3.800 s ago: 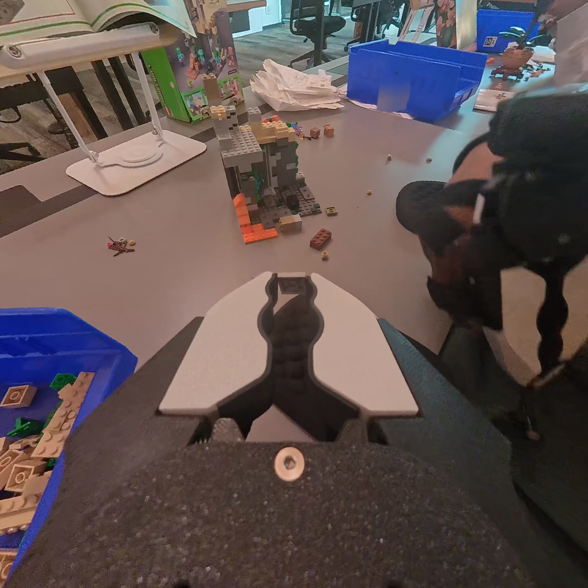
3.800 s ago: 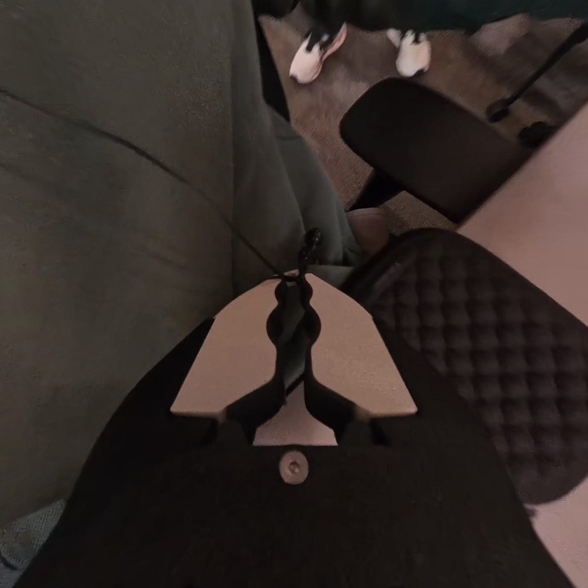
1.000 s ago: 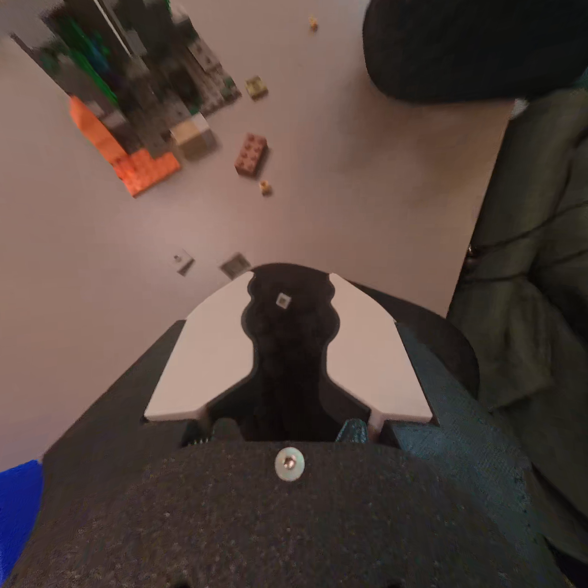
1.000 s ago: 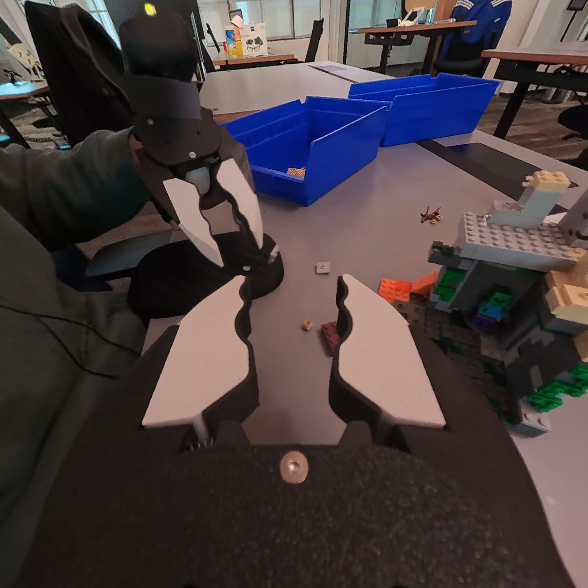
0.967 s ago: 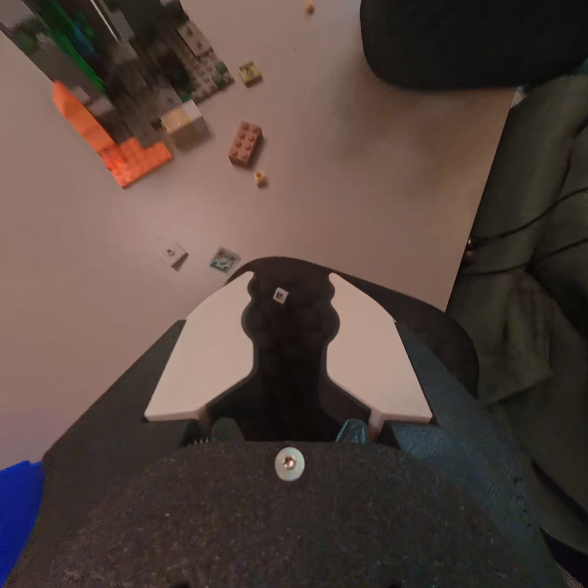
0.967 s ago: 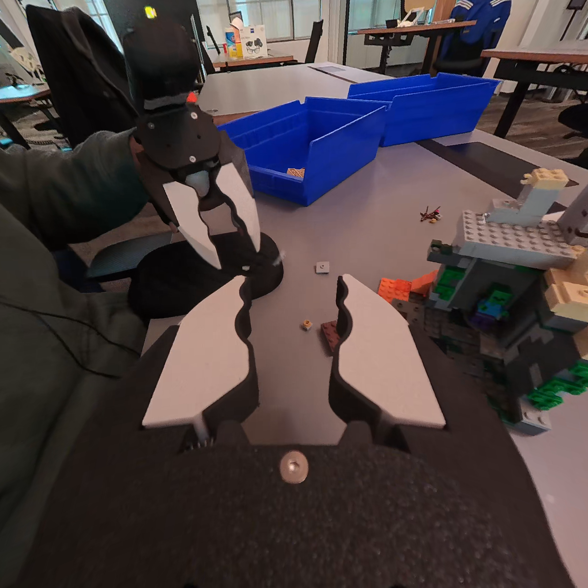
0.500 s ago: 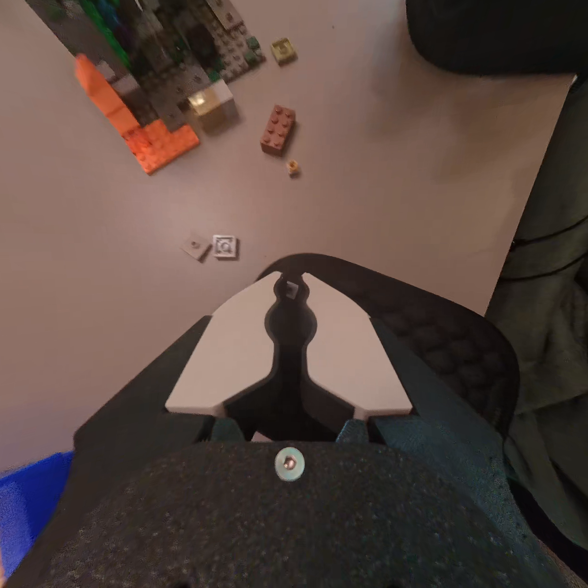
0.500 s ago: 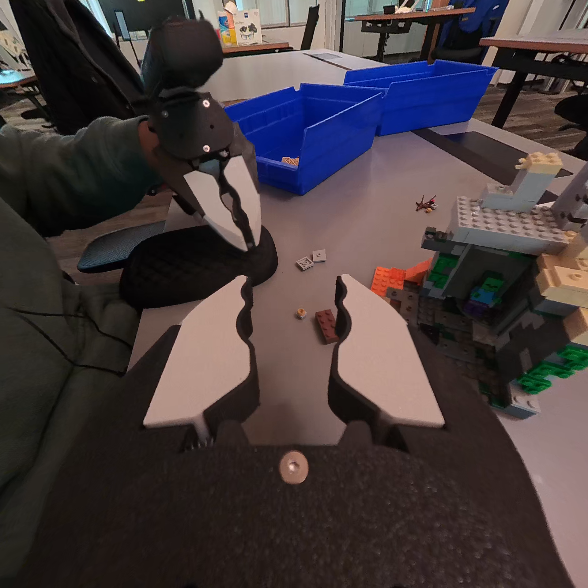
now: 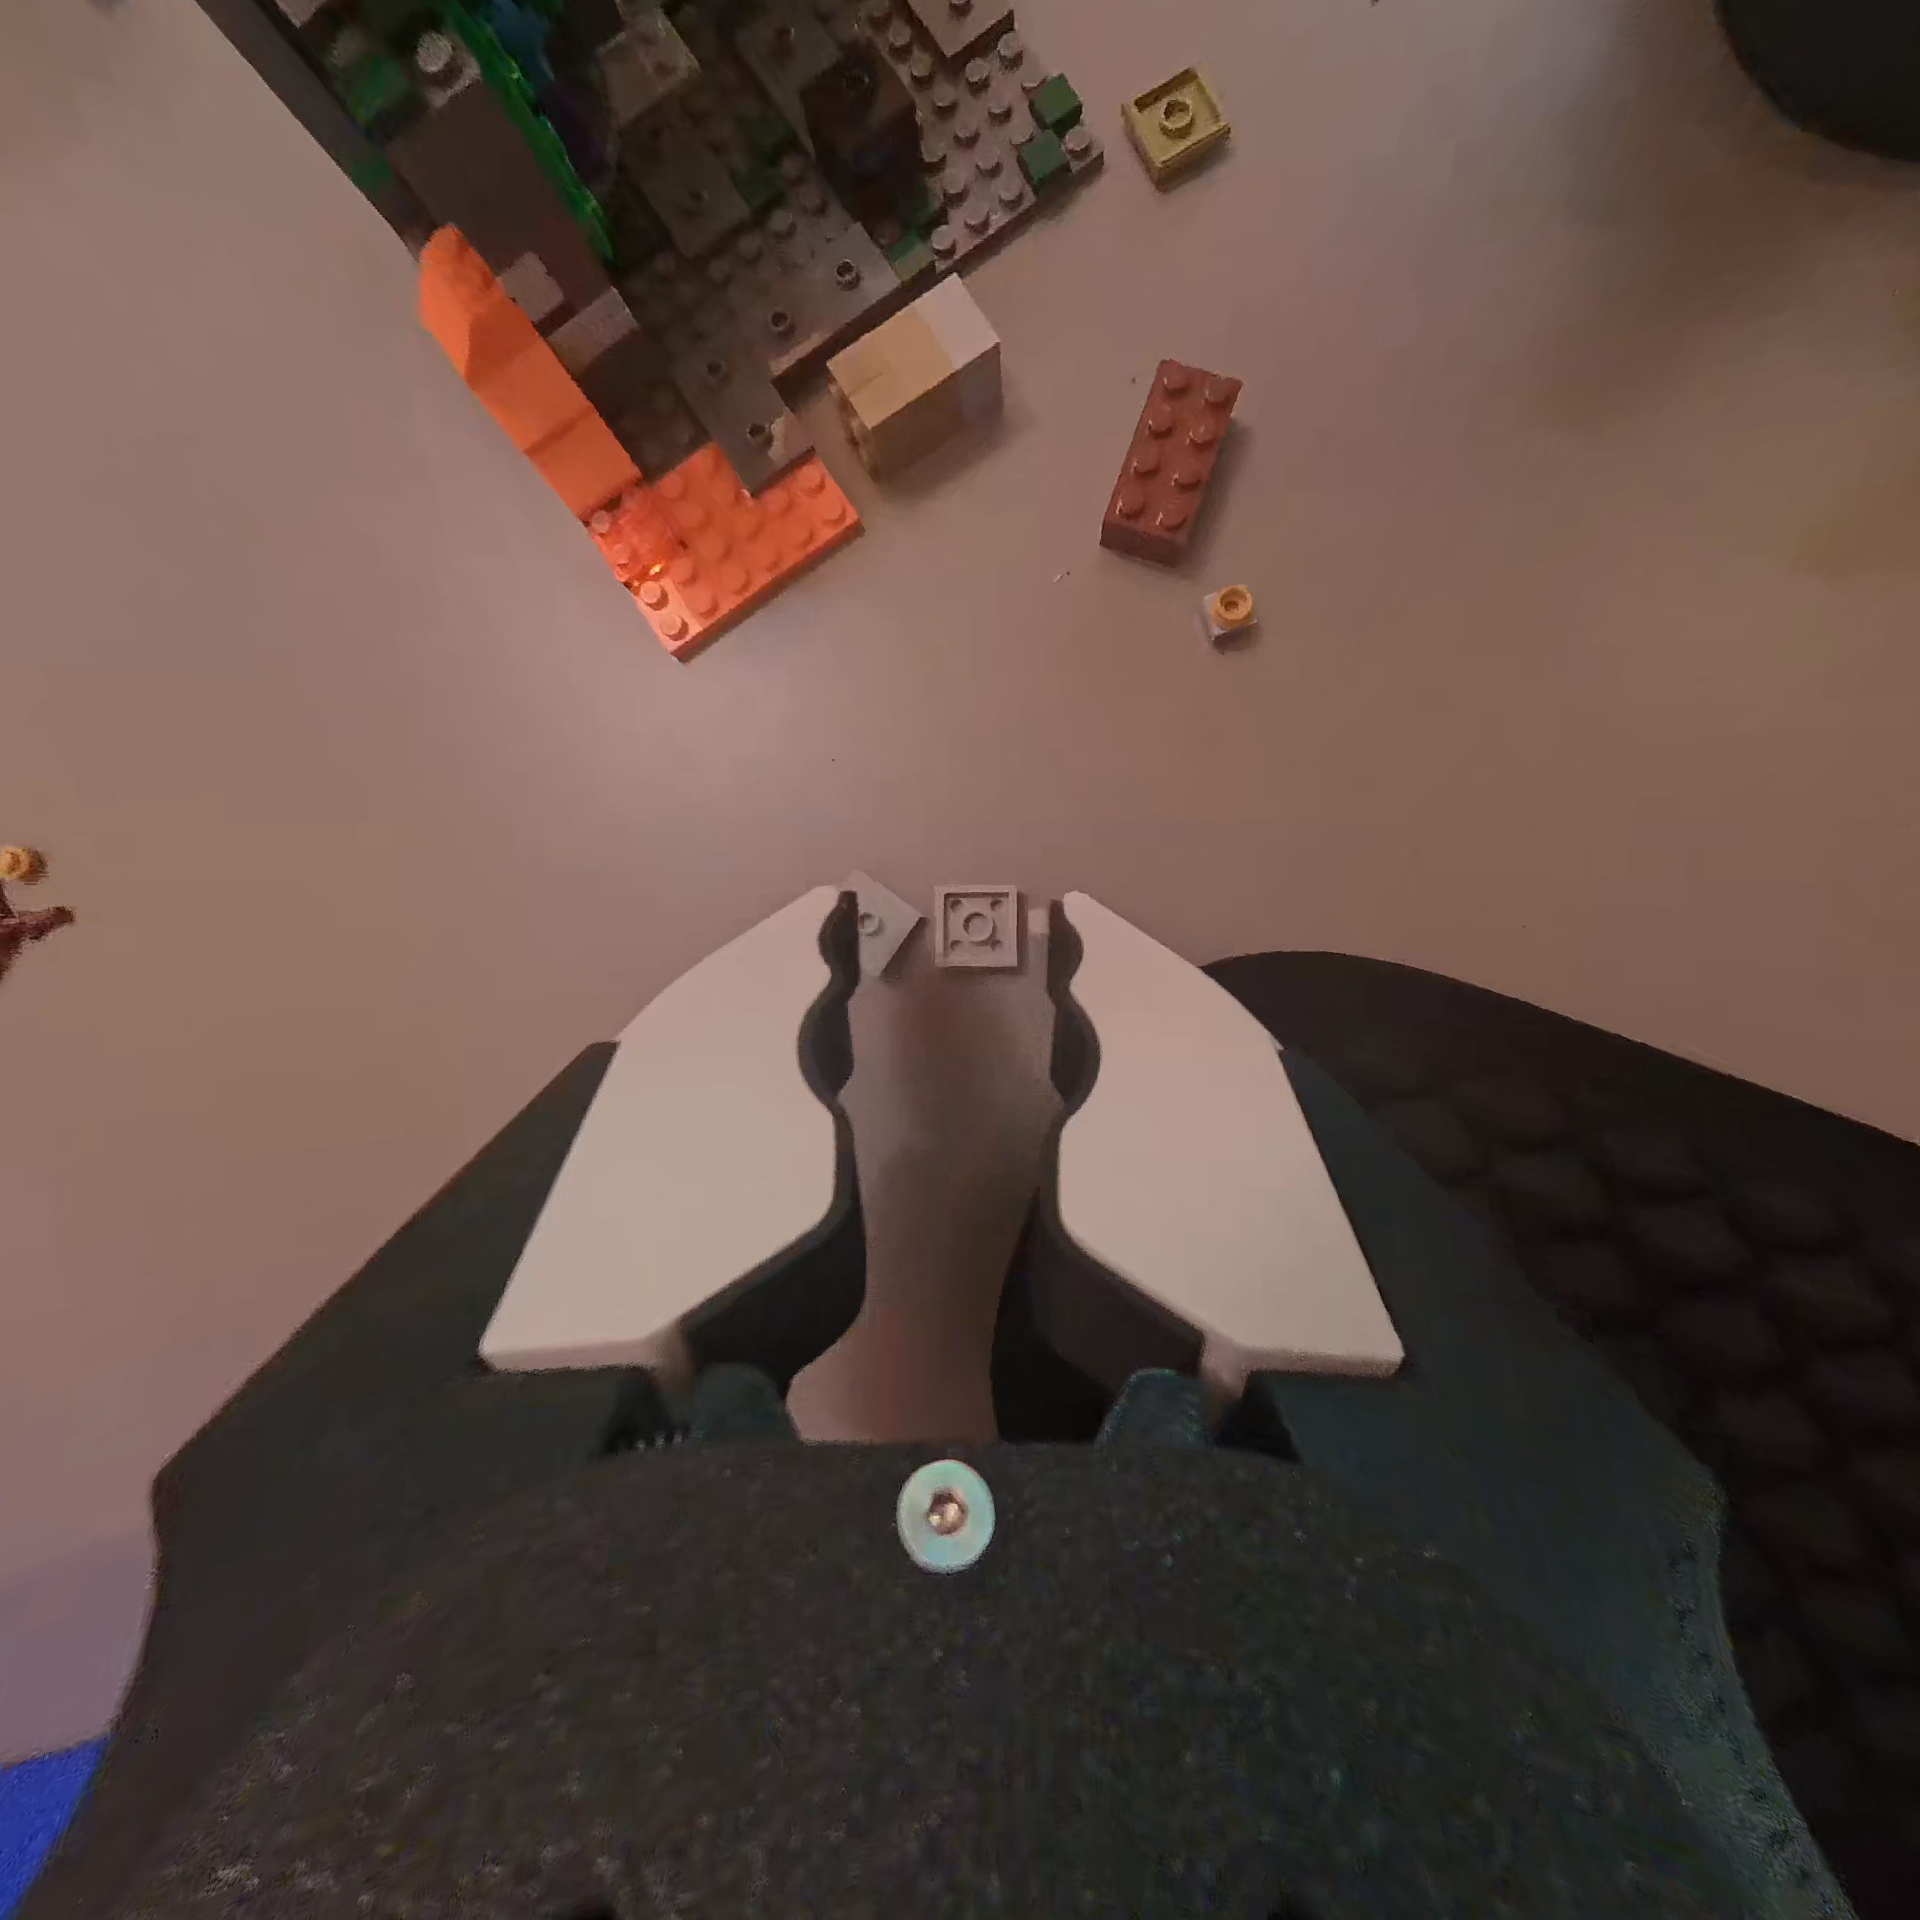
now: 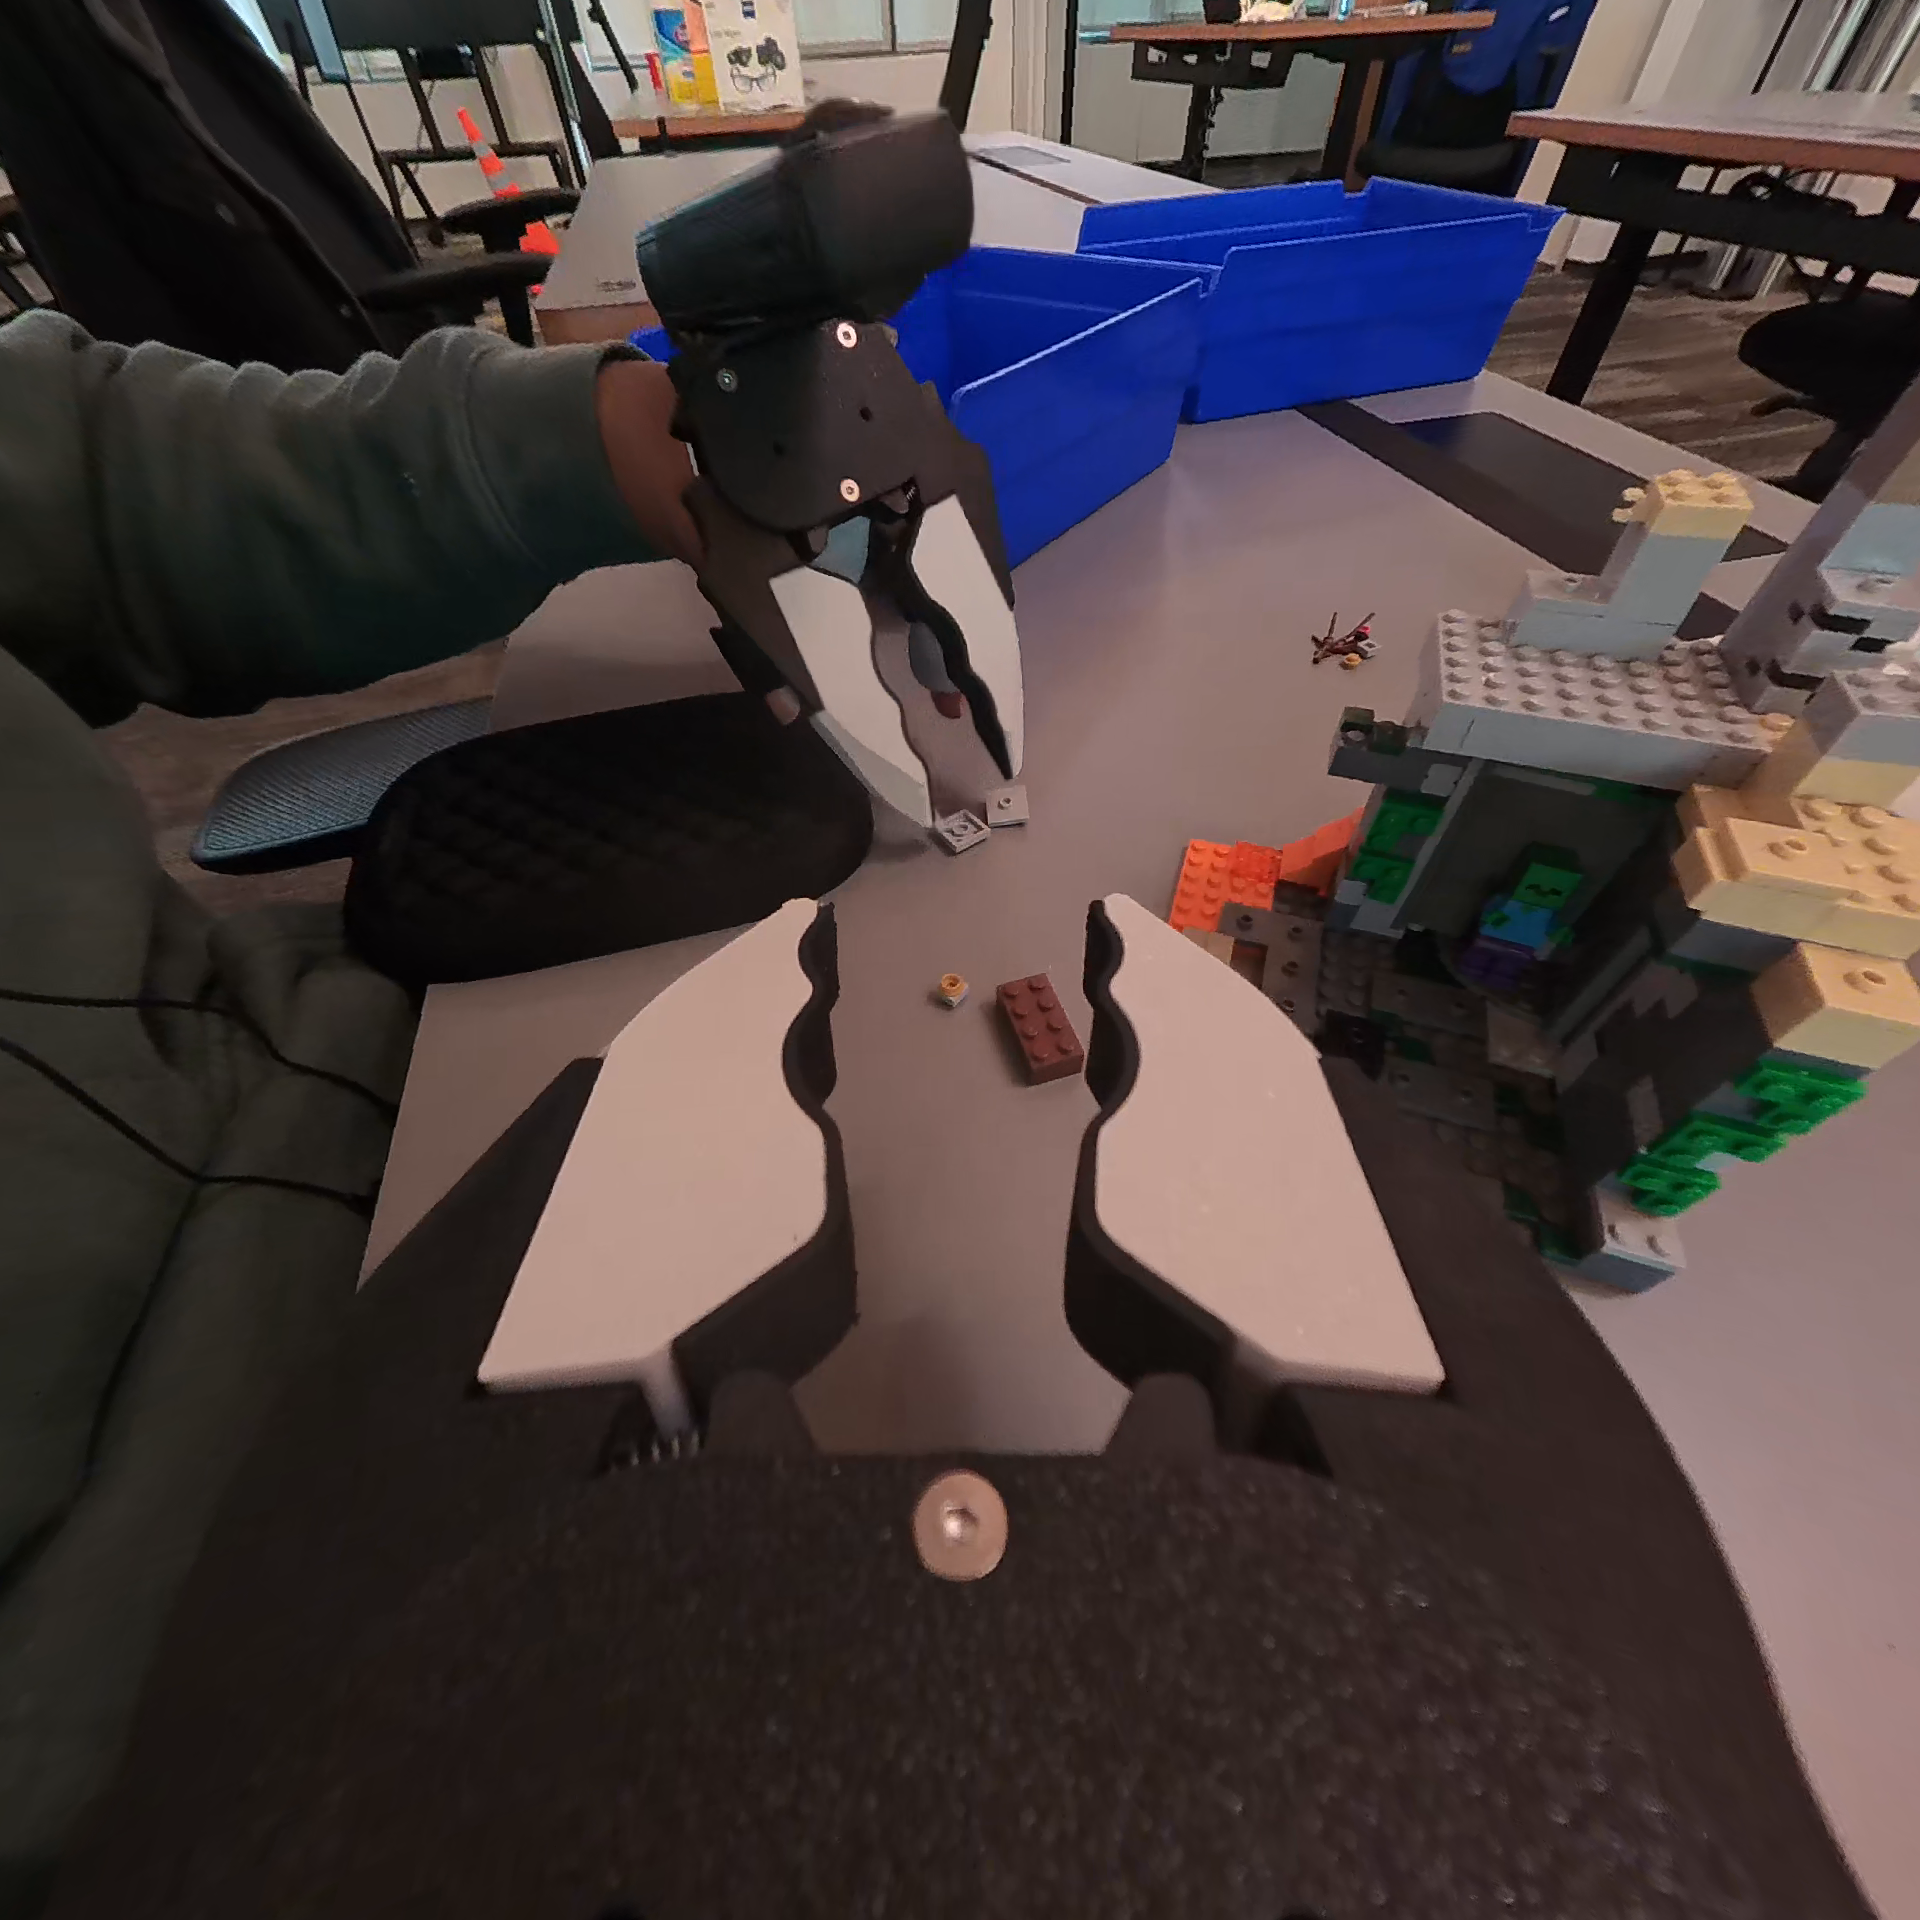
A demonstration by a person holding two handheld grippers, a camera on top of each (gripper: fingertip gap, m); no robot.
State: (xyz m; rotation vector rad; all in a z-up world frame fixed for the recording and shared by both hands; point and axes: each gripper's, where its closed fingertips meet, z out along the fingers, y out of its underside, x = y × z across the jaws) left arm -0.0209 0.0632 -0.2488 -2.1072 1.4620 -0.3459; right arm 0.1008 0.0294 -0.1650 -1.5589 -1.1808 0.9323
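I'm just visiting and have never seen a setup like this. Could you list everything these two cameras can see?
small flat square pieces: two, grey, on the table side by side between the left gripper's tips
brown brick: one, on the table ahead of the right gripper
tiny stud piece: one, tan on grey, left of the brown brick
brick building: one, grey, green, tan and orange, right side of the table
olive square piece: one, beside the building's base
small dark figure piece: one, farther back on the table
bins: two, blue, back of the table
table: one, grey
black cushioned pad: one, at the table's near edge
left gripper: one, black and white, open, tips at the table
right gripper: one, open, empty, above the table
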